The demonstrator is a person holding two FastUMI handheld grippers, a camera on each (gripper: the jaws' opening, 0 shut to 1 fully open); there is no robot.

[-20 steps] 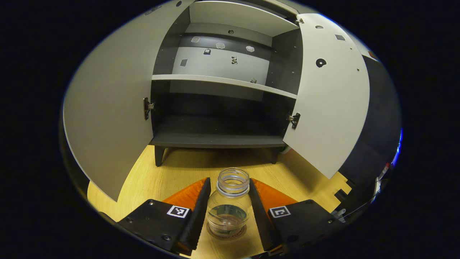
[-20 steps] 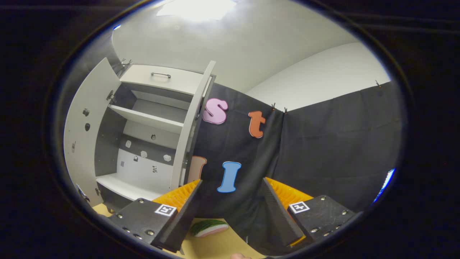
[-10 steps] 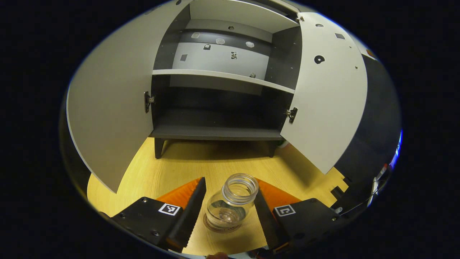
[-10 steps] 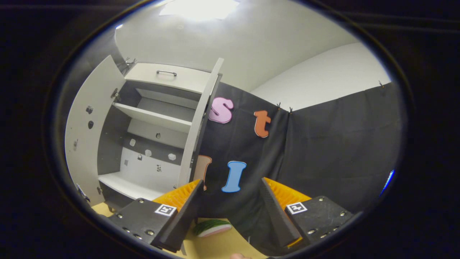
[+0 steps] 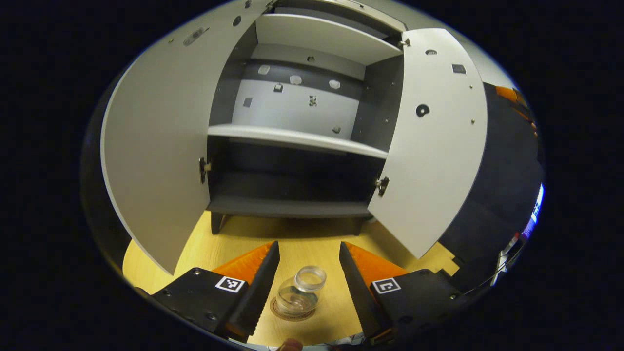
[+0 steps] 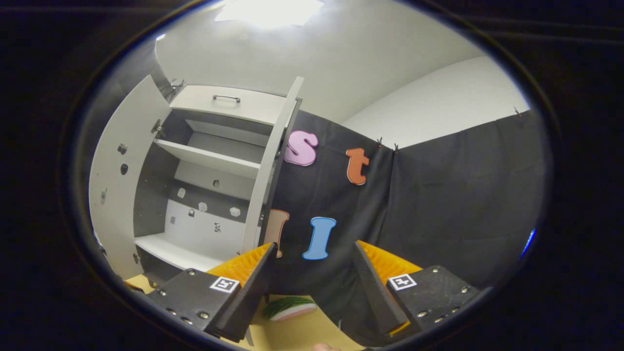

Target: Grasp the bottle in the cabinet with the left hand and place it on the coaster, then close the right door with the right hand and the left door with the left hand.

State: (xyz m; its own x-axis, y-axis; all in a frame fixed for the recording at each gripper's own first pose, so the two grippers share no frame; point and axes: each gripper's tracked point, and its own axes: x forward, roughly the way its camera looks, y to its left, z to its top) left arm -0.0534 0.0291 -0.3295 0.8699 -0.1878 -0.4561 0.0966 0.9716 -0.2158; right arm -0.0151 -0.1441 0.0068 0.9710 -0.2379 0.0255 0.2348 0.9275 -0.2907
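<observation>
In the left gripper view, the left gripper [image 5: 308, 273] sits at the bottom of the frame. Its two black fingers are spread wide apart and hold nothing. Low in the frame, between the fingers but not touching them, stands the bottle [image 5: 300, 295]. It is a small clear glass bottle with no cap. It stands upright on the round brown coaster [image 5: 292, 311], which lies on the yellow wooden table [image 5: 204, 251].

Above the table, in the middle of the frame, is the cabinet [image 5: 292, 190]. Both doors are open. The left door [image 5: 156, 146] swings out on the left side of the frame, and the right door [image 5: 434, 146] swings out on the right side. A white shelf [image 5: 297, 139] crosses the middle of the cabinet.

In the right gripper view, the right gripper [image 6: 312, 287] is at the bottom of the frame. Its fingers are also wide apart and hold nothing. The cabinet [image 6: 209, 170] is in the left half of the frame with its doors open. A drawer with a handle [image 6: 226, 98] sits at its top. A green and white thing [image 6: 290, 308] lies on the table between the fingers, at the bottom.
</observation>
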